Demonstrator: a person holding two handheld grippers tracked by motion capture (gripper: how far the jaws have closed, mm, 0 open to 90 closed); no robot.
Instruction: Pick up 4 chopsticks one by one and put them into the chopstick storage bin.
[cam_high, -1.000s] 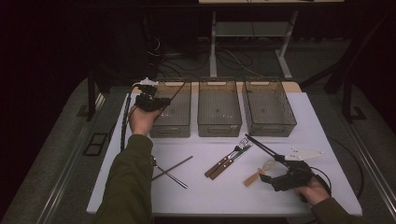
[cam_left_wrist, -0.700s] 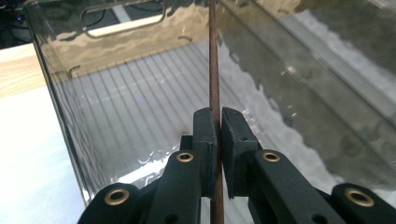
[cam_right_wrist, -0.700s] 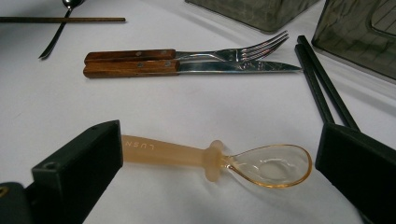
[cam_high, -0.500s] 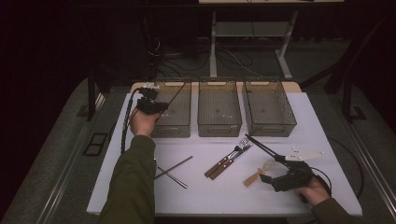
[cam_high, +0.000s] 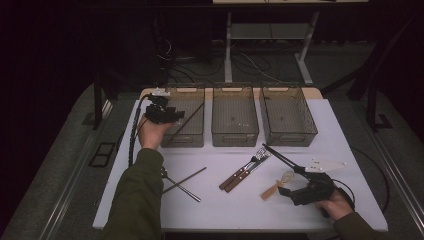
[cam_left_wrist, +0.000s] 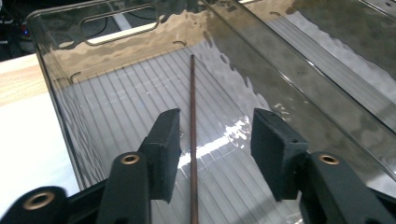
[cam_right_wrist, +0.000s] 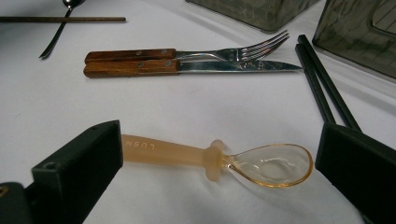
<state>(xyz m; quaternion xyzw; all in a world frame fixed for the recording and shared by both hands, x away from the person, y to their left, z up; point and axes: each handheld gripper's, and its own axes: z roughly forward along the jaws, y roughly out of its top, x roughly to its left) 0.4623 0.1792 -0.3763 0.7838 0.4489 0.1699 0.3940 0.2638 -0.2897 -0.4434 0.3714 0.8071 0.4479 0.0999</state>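
With the left hand-held gripper wide open around a chopstick in the bin at 11 o'clock, the equally open right hand-held gripper risked skidding the spoon sideways.

brown chopstick cut off at bottom edge, spoon bowl cropped

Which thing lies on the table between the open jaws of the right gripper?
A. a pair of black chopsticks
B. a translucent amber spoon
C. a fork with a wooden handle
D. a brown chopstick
B: in the right gripper view the right gripper has its jaws apart on either side of the translucent amber spoon, which lies flat on the white table; neither jaw touches it.
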